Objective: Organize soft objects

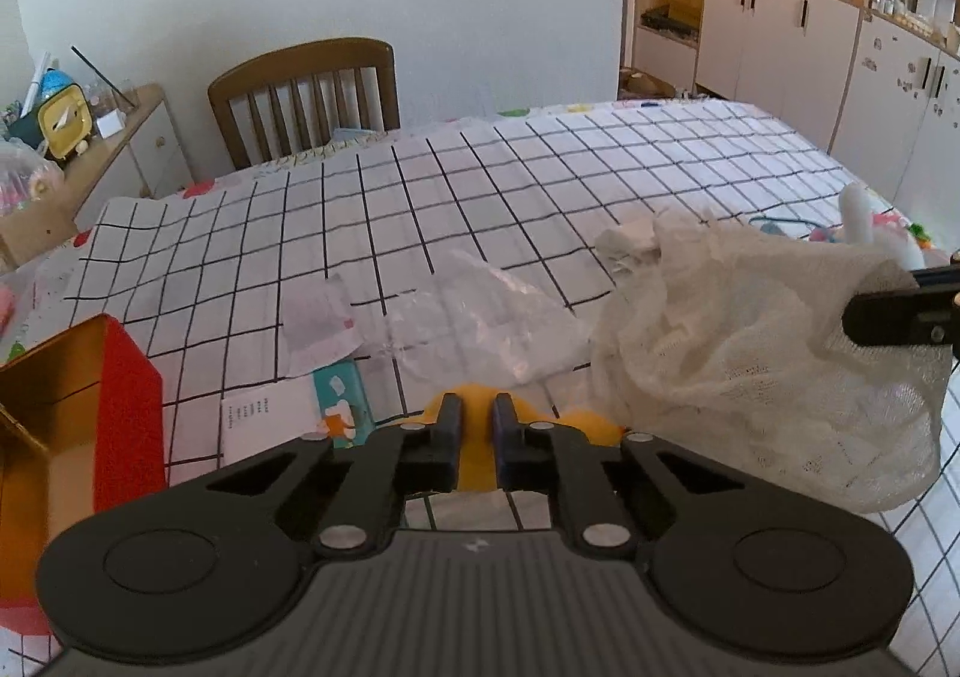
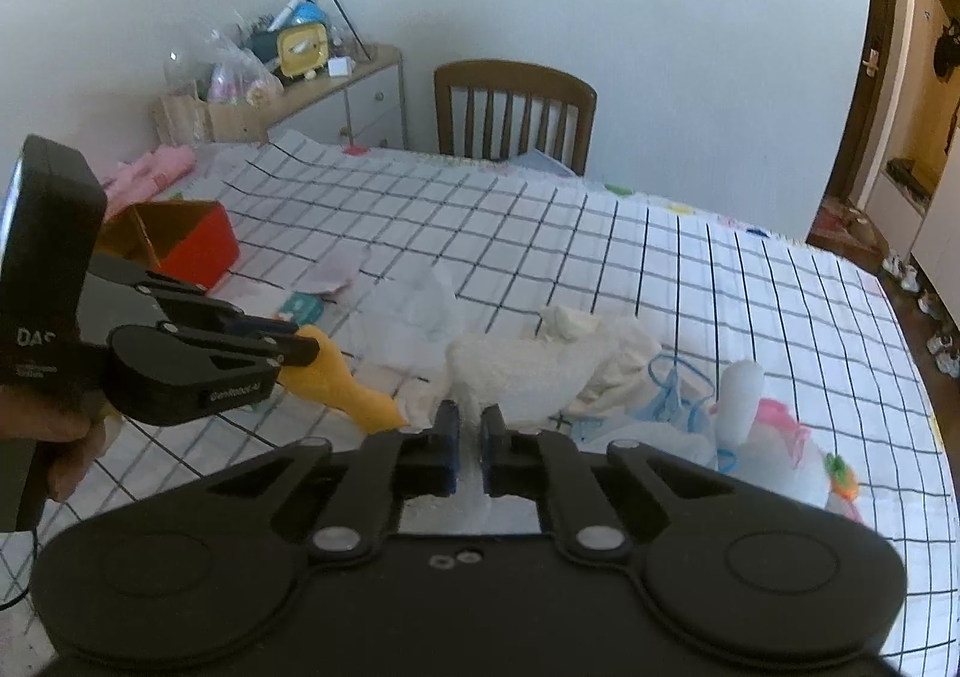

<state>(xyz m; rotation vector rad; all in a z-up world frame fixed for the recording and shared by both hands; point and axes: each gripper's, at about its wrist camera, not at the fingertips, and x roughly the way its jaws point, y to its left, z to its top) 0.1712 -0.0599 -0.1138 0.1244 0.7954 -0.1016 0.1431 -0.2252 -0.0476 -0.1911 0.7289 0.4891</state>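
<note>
1. Your left gripper [image 1: 477, 425] is nearly closed, pinching the yellow soft toy [image 2: 336, 377] just above the tablecloth's [image 1: 540, 185] near edge.
2. Your right gripper [image 2: 470, 440] is clamped on the white gauze cloth [image 1: 750, 341], lifted.
3. You appear mid-carry; next, take both to the red box [image 1: 129, 377] at the left edge.

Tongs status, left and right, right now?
Left tongs: closed on the yellow soft toy.
Right tongs: closed on the white gauzy cloth, lifting it off the checked tablecloth.
</note>
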